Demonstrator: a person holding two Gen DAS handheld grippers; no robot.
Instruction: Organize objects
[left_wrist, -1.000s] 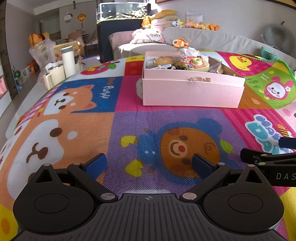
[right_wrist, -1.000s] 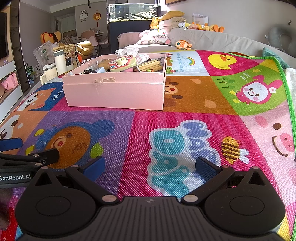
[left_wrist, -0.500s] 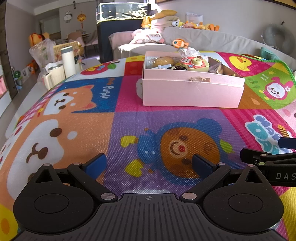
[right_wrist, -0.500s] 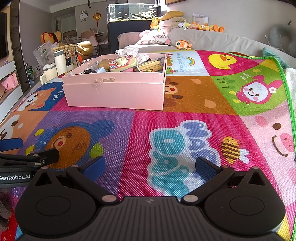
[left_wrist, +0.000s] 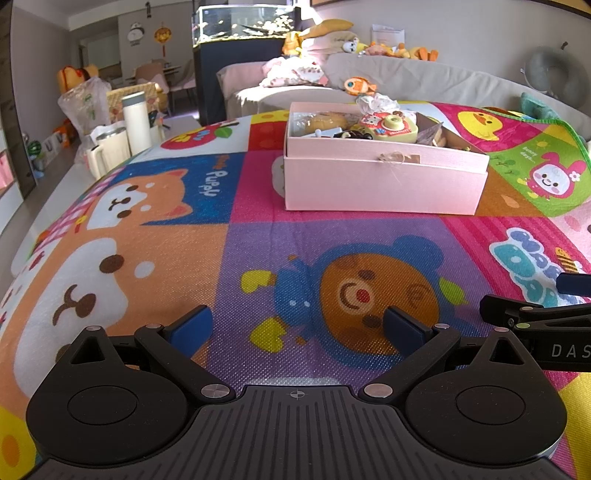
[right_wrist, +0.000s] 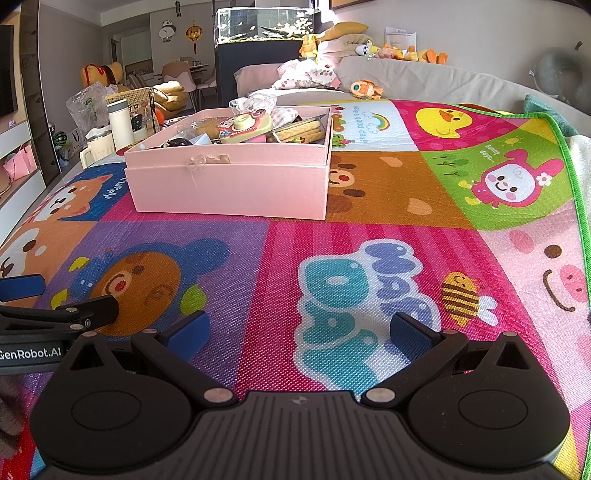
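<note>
Looks to me like this one's basically wrapped up, or else hasn't started; hard to say which from what's on show. The pink box (right_wrist: 229, 181) sits well ahead of both claws on the cartoon play mat (right_wrist: 369, 236), off to the front-left of the right claw (right_wrist: 299, 330) and front-right of the left claw (left_wrist: 297, 325); it's already loaded with stuff, including a toy camera (right_wrist: 243, 127) on top, some biscuit-looking sticks (right_wrist: 299, 129) towards its right side and crinkly plastic wrap (right_wrist: 255, 101) at the back; the mat between the claws and the box has nothing loose on it that I can spot, so my guess is there's little or nothing left to put away.

Both claws are spread wide apart with nothing between the blue pads (right_wrist: 188, 330); they hang low over the mat, side by side, each poking into the edge of the other's view.

What I can't make out: the bottom of the box is hidden by its front wall, so no idea how tidy it is inside; a pale something peeks out behind the box's left corner in the left view, too cut off to name; anything behind the cameras is out of frame; there's a fuzzy grey scrap at the lower left edge of the right view, unidentifiable.
</note>
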